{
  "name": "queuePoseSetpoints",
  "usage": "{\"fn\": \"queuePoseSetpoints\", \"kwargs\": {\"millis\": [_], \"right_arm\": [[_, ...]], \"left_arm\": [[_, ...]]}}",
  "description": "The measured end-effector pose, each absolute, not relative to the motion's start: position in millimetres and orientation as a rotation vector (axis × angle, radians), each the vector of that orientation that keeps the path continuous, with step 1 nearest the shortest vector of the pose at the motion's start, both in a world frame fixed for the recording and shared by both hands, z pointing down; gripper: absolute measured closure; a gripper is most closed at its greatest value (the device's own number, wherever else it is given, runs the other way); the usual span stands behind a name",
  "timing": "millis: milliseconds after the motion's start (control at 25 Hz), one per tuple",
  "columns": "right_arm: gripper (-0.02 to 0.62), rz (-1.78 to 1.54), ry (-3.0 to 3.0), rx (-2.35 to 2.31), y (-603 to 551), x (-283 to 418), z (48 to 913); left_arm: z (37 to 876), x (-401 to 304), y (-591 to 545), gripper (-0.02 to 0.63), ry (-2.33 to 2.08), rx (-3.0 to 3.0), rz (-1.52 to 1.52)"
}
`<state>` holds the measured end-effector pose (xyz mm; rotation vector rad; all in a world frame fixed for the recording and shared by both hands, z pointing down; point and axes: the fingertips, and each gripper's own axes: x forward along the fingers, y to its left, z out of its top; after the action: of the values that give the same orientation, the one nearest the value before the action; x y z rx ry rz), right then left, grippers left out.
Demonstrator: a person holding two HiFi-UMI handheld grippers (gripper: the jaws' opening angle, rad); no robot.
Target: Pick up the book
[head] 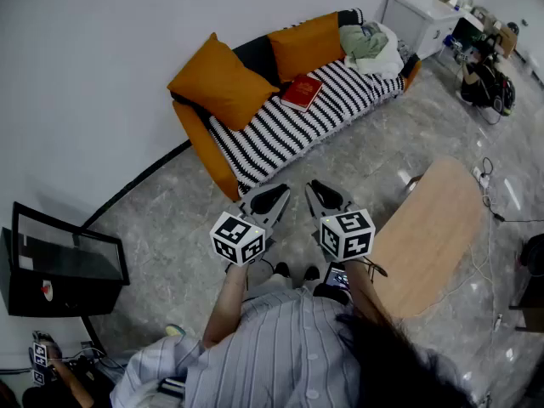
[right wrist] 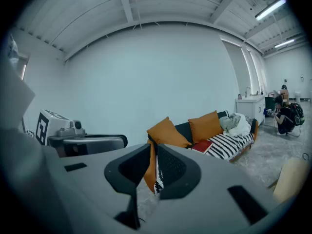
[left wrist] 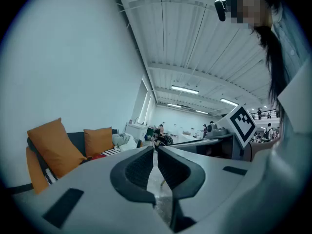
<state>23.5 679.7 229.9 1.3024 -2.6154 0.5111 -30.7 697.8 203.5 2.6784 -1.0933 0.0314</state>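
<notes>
Left gripper and right gripper, each with its jaws pressed together and nothing pinched between them; both are held side by side out in front of the sofa, pointing towards it and well apart from it. The red book lies flat on the sofa's black-and-white striped seat, just beside the large orange cushion that leans at one end, in front of the second orange cushion against the backrest, and near the bundle of pale cloth at the far end. Grey marbled floor lies between the grippers and the sofa. A light wooden table stands to the right of the grippers, off the sofa's front; a black case with a glass top stands by the wall, well off the sofa's near end; a white cabinet and a crouching person are beyond its far end. The right gripper view shows the sofa and book past its jaws, with the left gripper's marker cube beside them; the left gripper view shows the sofa only at its edge, together with the ceiling lights
</notes>
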Motion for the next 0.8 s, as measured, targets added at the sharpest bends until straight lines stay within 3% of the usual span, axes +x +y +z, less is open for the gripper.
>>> {"fn": "queuePoseSetpoints", "kwargs": {"millis": [800], "right_arm": [[0.535,0.497,-2.622,1.32,672.7,64.2,234.4]], "left_arm": [[214.9,7.8,692.2,0.589,-1.077,2.674,0.07]]}}
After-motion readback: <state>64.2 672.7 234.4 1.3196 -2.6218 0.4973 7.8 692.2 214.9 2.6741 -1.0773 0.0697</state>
